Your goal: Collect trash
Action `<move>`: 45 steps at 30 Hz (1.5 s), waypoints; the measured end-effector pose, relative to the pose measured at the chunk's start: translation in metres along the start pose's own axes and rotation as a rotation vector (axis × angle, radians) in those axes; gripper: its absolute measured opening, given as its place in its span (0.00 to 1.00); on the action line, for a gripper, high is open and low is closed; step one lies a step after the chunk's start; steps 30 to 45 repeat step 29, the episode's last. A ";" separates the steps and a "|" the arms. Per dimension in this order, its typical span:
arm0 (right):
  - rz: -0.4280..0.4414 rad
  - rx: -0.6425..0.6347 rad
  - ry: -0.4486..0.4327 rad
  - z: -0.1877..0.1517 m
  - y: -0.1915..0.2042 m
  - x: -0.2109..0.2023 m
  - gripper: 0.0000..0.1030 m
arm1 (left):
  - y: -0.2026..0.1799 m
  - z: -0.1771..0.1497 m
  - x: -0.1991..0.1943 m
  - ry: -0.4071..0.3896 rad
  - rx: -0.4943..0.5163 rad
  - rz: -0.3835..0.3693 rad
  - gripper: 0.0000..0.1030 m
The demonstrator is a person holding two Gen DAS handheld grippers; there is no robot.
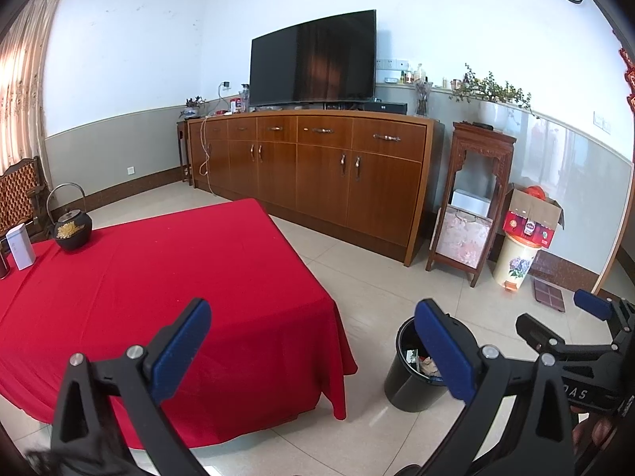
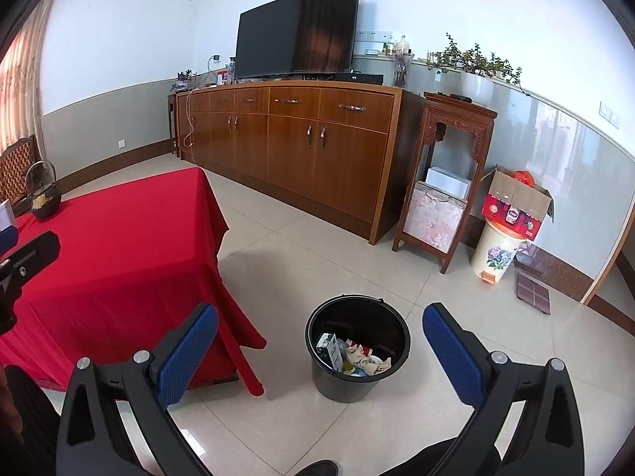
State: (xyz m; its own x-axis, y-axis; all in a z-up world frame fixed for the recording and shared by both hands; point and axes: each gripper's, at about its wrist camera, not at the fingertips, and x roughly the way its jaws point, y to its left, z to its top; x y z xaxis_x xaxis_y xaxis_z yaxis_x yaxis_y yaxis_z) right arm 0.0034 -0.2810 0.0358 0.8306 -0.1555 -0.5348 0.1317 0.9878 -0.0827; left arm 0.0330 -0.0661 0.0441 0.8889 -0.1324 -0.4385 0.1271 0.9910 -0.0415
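The black bin (image 2: 357, 349) stands on the tiled floor, just beside the corner of the table with the red cloth (image 2: 119, 246). Inside the bin lie a green-and-white carton (image 2: 330, 350), crumpled beige paper (image 2: 367, 361) and some more small trash that I cannot name. The right gripper (image 2: 319, 351) hangs above the bin, its blue pads wide apart and holding nothing. The left gripper (image 1: 313, 347) is over the table edge near the bin, also spread apart and empty. On the far side of the table from the bin stand a black kettle (image 1: 72, 228) and a white box (image 1: 20, 246)
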 end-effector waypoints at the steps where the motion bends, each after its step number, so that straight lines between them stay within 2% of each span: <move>1: 0.000 0.000 0.000 0.000 0.000 0.000 1.00 | 0.000 0.000 0.000 0.000 0.000 -0.001 1.00; 45: -0.014 0.004 0.010 -0.002 -0.004 0.002 1.00 | 0.008 -0.004 0.011 0.013 -0.004 -0.003 1.00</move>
